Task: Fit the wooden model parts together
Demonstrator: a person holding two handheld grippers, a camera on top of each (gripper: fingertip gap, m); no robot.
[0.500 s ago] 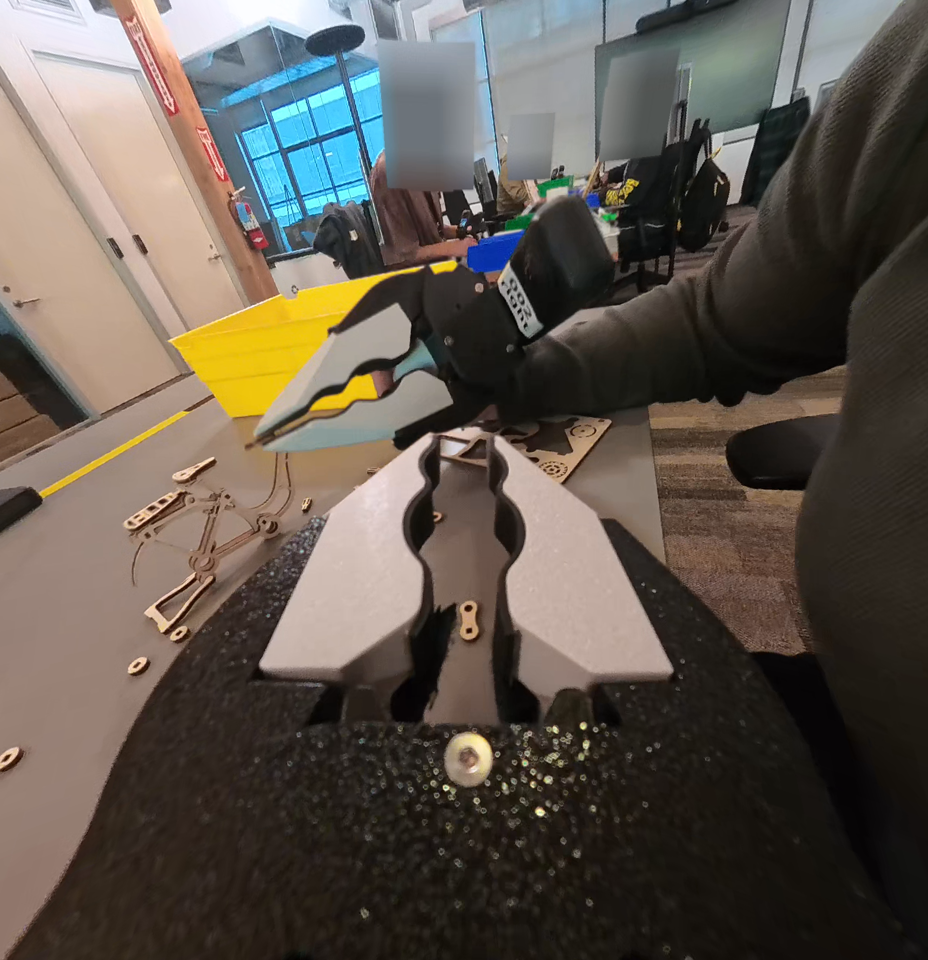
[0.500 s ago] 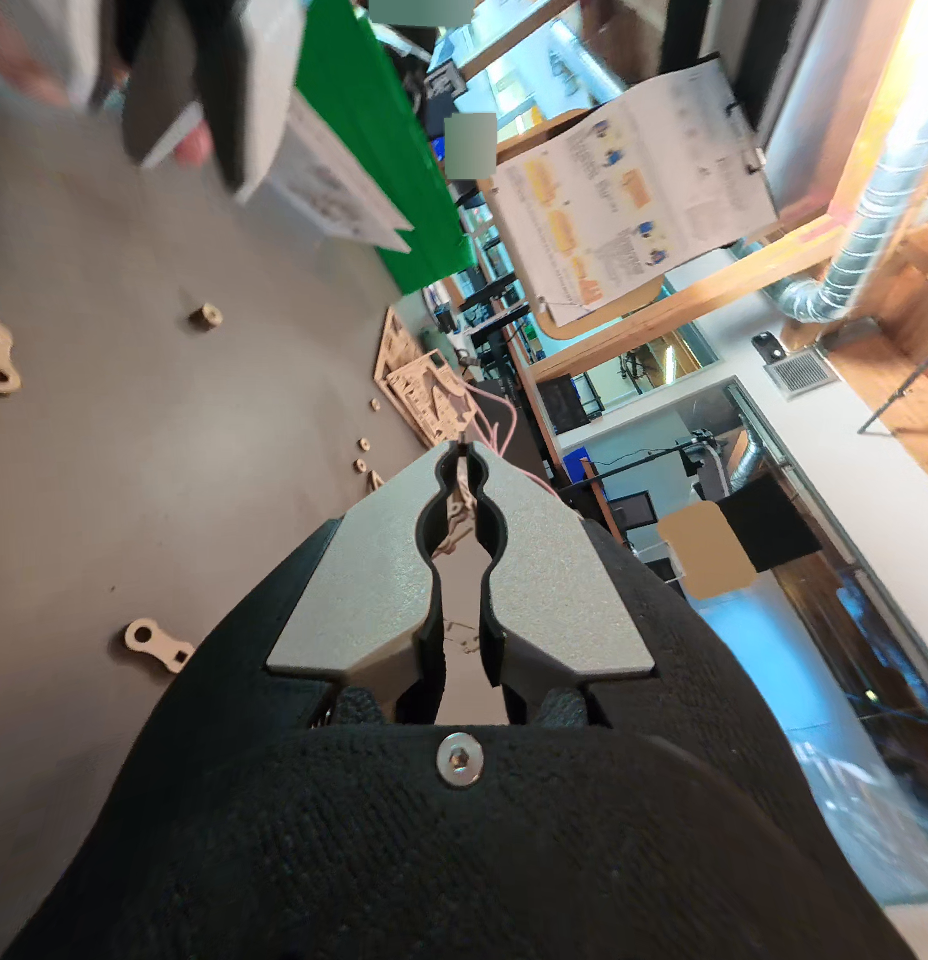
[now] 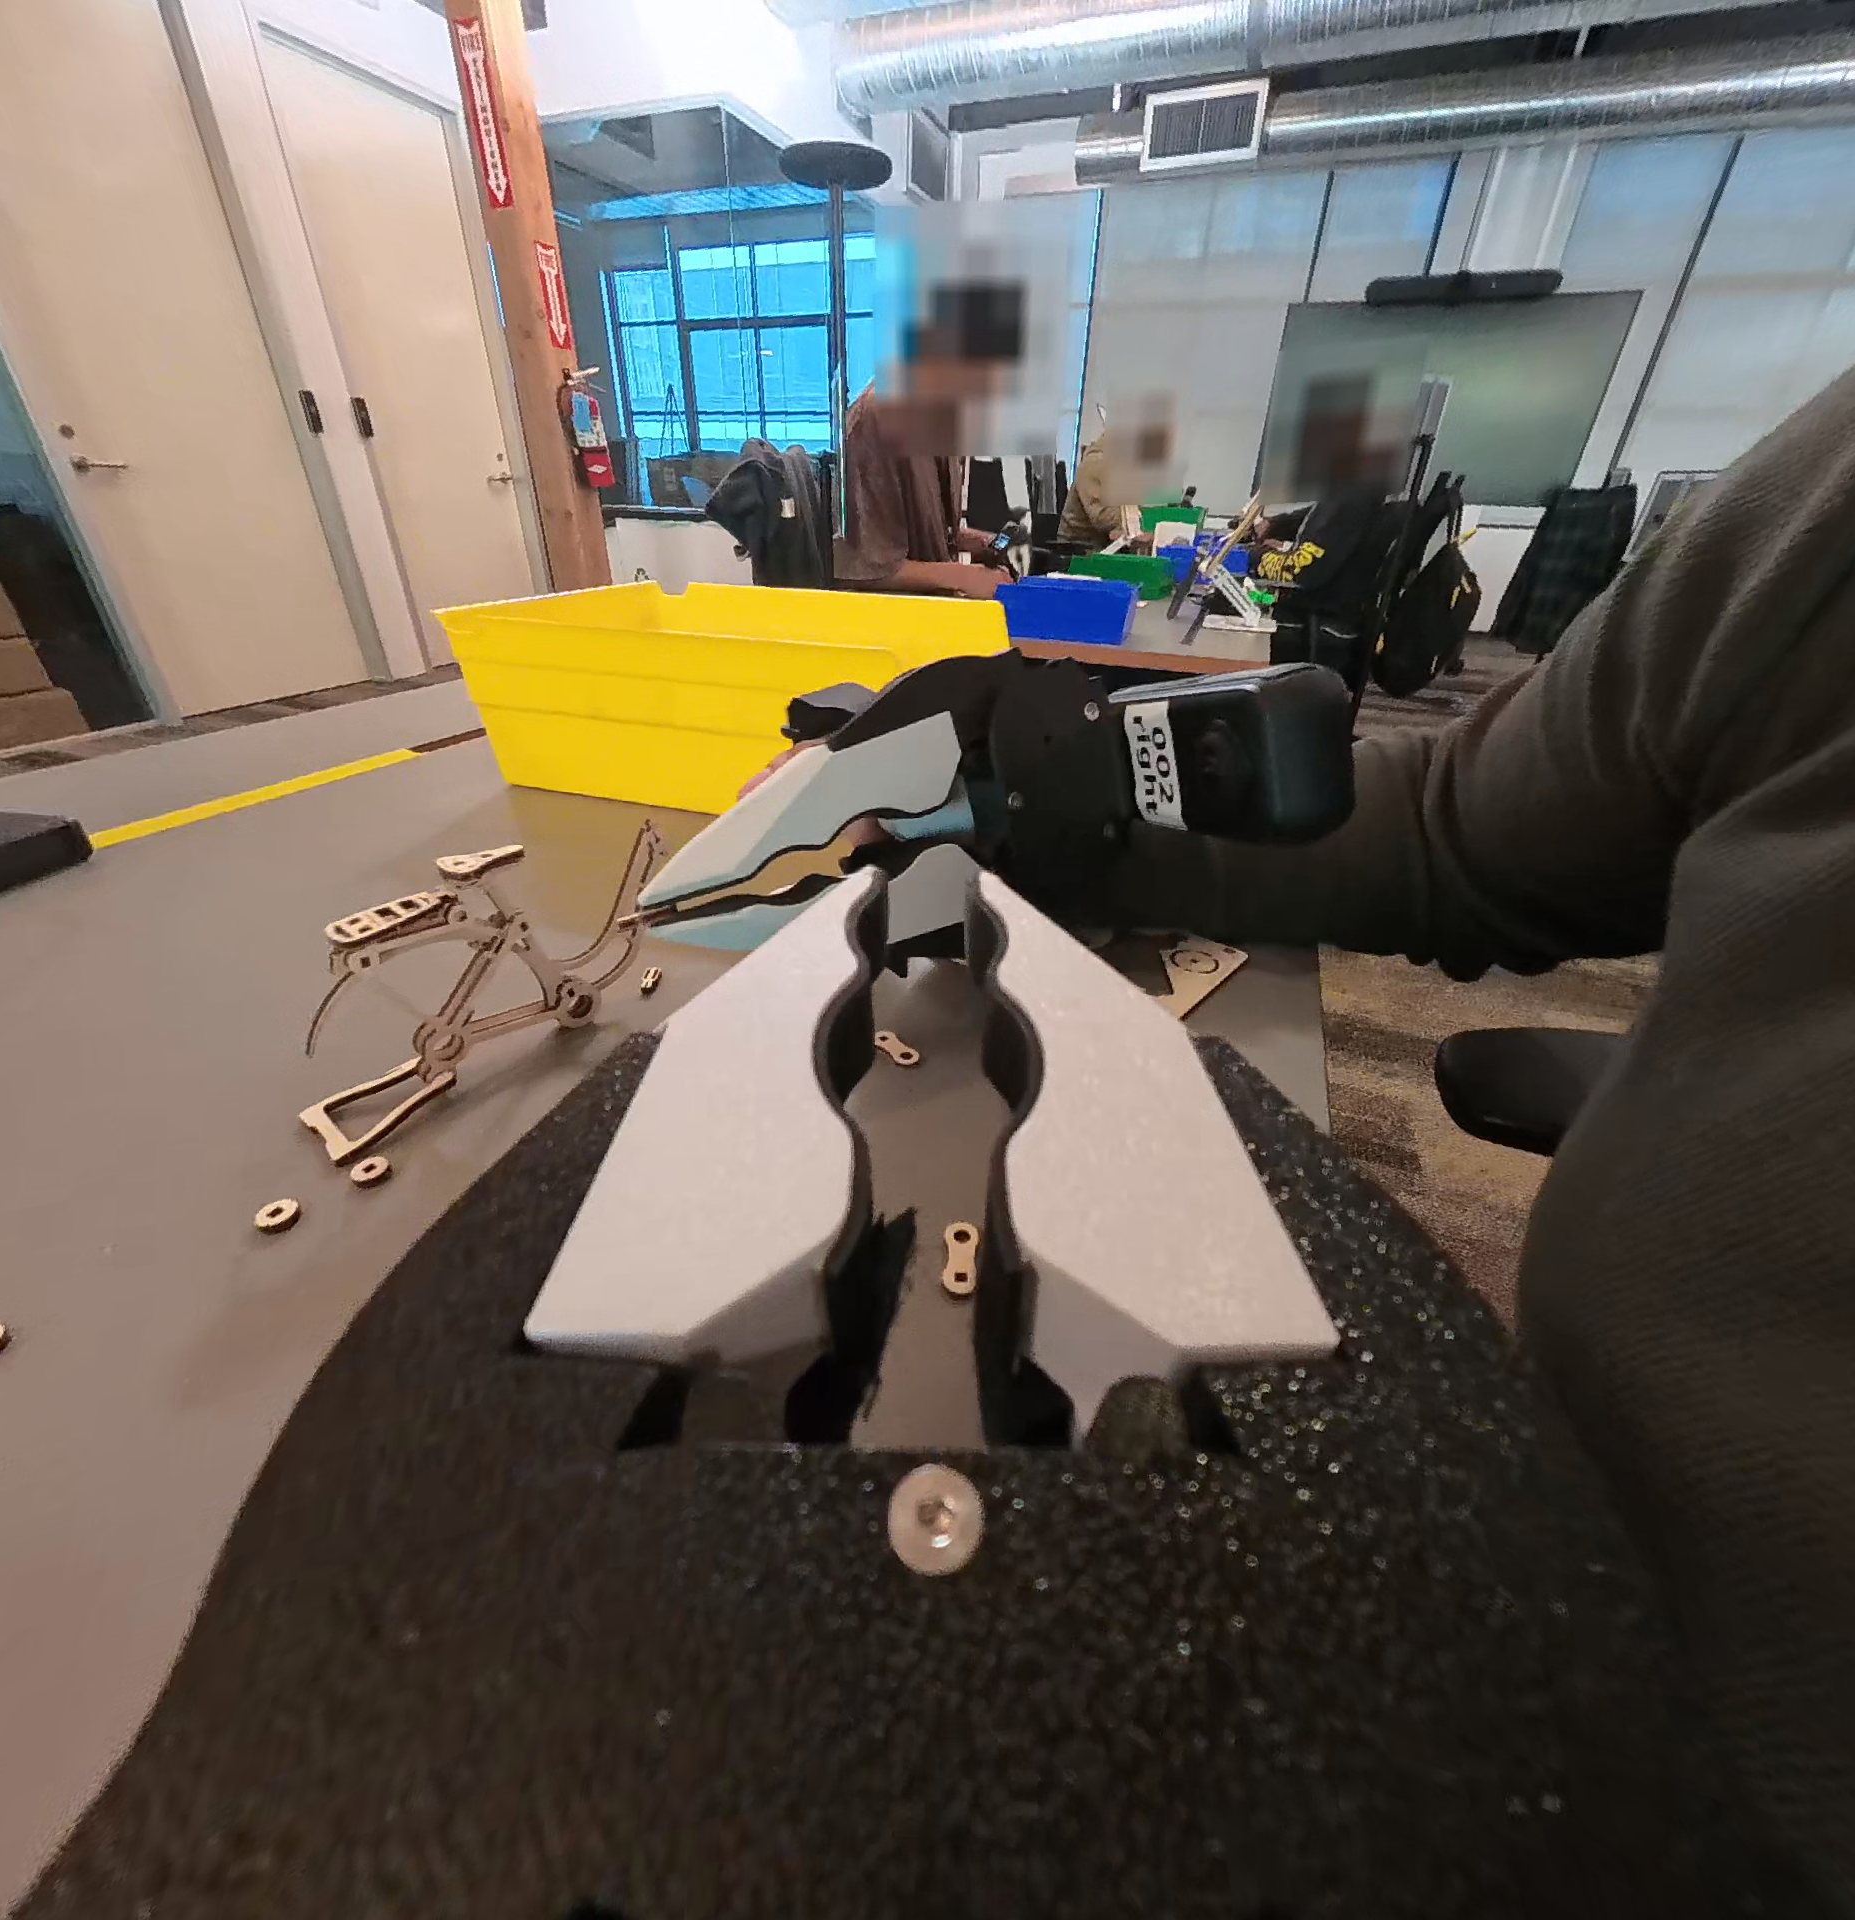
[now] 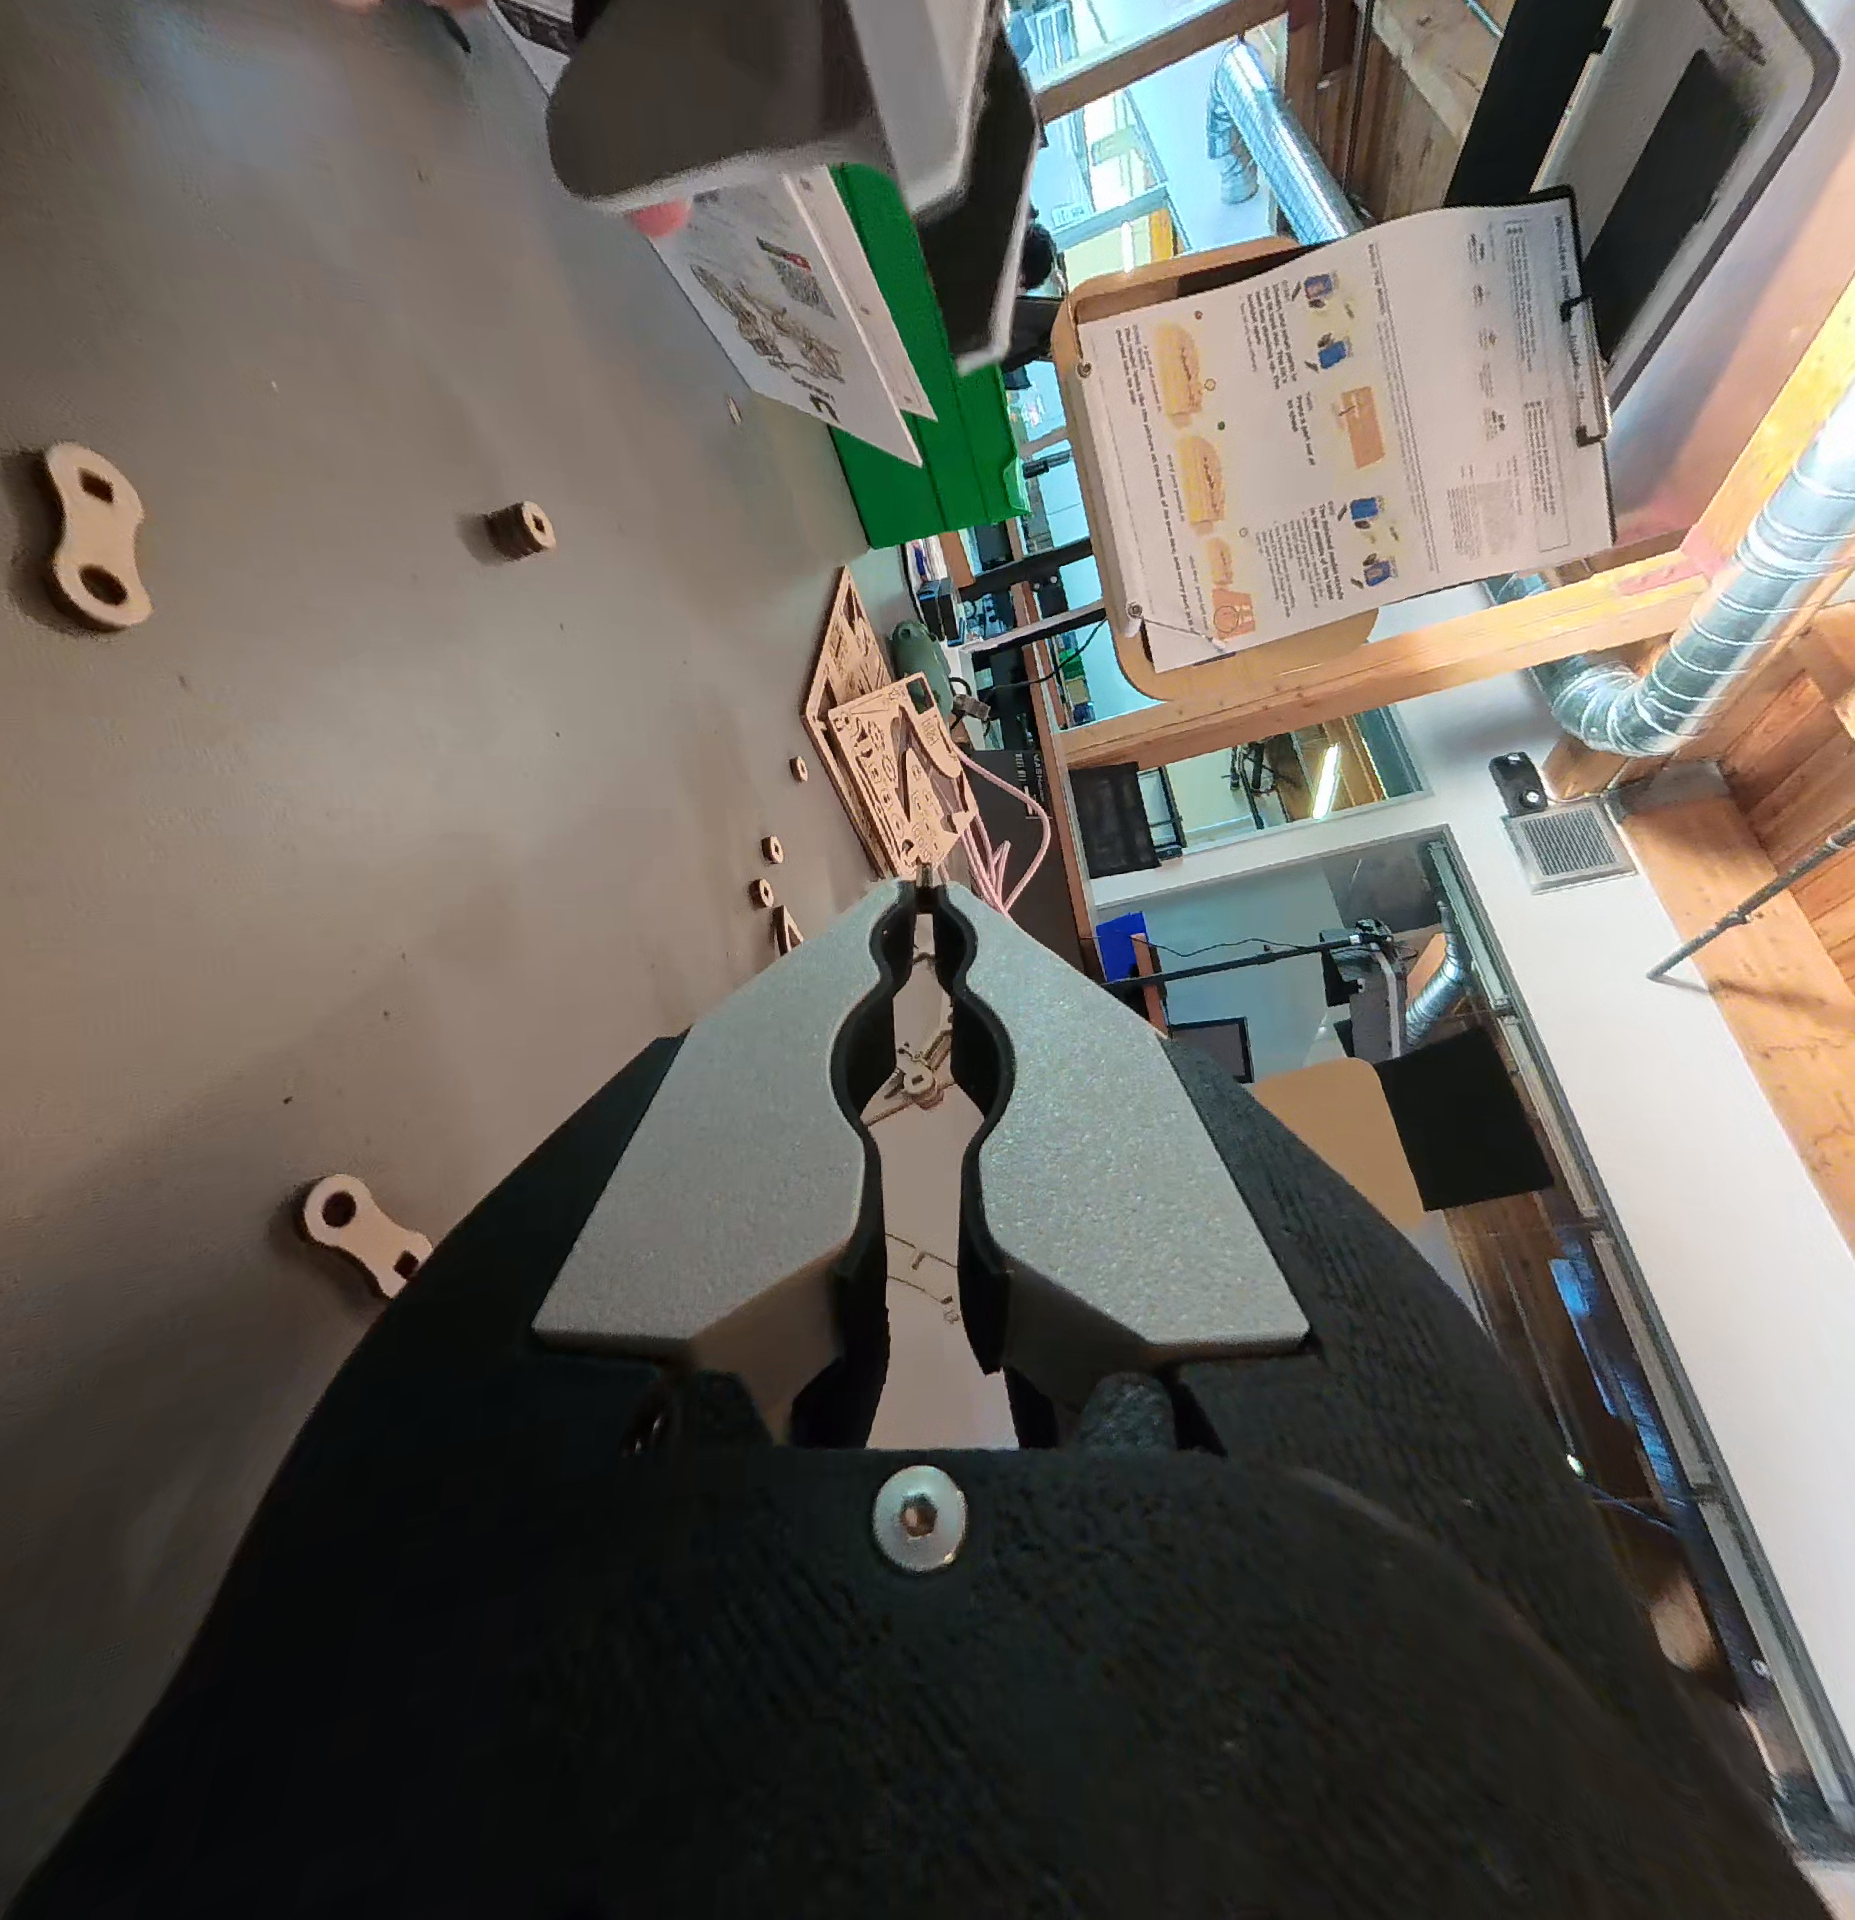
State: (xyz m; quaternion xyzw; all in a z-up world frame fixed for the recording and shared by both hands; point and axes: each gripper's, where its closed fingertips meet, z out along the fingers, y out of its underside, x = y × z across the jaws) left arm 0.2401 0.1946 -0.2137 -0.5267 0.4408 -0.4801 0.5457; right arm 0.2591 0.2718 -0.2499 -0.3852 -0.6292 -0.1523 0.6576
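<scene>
Left gripper [image 3: 925, 904]: nearest my lens at lower centre of the left wrist view, jaws parted and holding nothing, above the grey table [image 3: 154, 1039].
Loose link [image 3: 959, 1258]: a small wooden piece seen on the table through the gap between my left fingers.
Wooden bicycle frame [image 3: 466, 987]: middle left of the left wrist view, standing tilted on the table, small washers scattered beside it.
Right gripper [image 3: 648, 916]: centre of that view, jaws closed on the frame's thin front arc (in the right wrist view I see only a sliver pinched at the tips [image 4: 925, 891]).
Part sheets [image 4: 892, 769]: flat at mid-frame in the right wrist view.
Yellow bin [image 3: 715, 691]: behind, upper centre of the left wrist view.
</scene>
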